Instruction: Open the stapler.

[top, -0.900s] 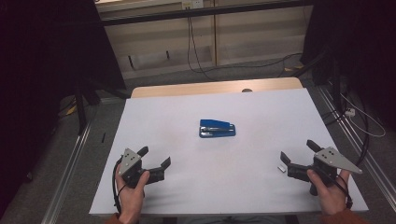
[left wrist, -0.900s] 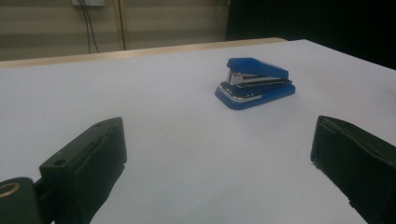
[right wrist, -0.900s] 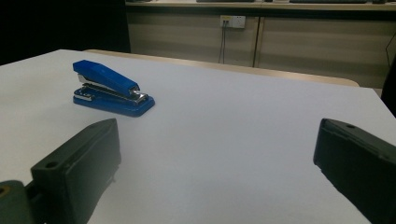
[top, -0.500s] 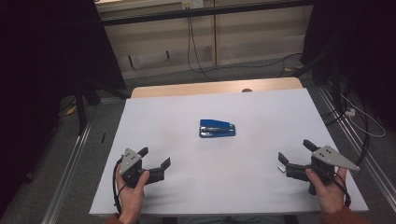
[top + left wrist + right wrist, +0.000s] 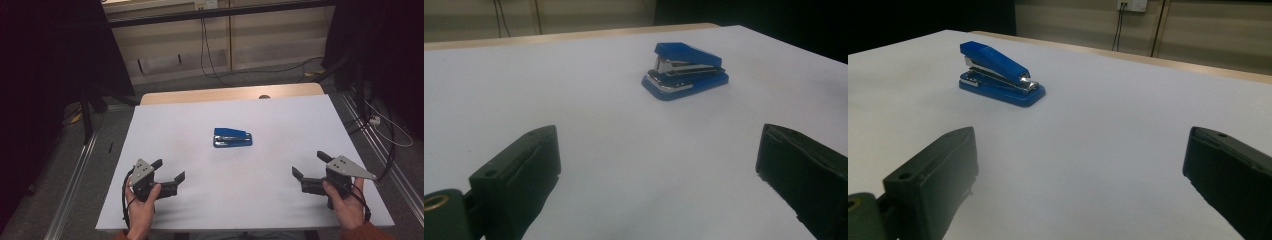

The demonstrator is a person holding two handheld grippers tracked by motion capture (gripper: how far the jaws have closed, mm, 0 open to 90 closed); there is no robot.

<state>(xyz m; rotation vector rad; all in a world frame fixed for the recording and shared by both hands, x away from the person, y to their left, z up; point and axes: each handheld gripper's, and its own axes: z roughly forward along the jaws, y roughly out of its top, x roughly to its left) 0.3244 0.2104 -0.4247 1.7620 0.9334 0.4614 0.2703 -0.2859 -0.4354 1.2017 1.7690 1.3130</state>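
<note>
Two tongs sit low over the near part of the white surface in the high view, with a blue stapler lying flat between them and farther from the person. The left tongs, held in the left hand, are near the front left corner with their jaws spread wide and nothing between them; the stapler lies ahead of them and to their right, well apart. The right tongs, held in the right hand, are near the front right edge, jaws likewise wide and empty; the stapler lies ahead and to their left, well apart. The stapler is roughly midway between the two across the surface, with its long side running left to right.

From the left gripper view, the two black jaws rise at the bottom corners, far apart, over bare white surface. The stapler rests beyond them, above the gap and a little right of its middle, touching neither jaw.

From the right gripper view, the jaws again stand wide with bare surface between them. The stapler lies farther off toward the upper left, above the left-hand jaw, clear of both.
</note>
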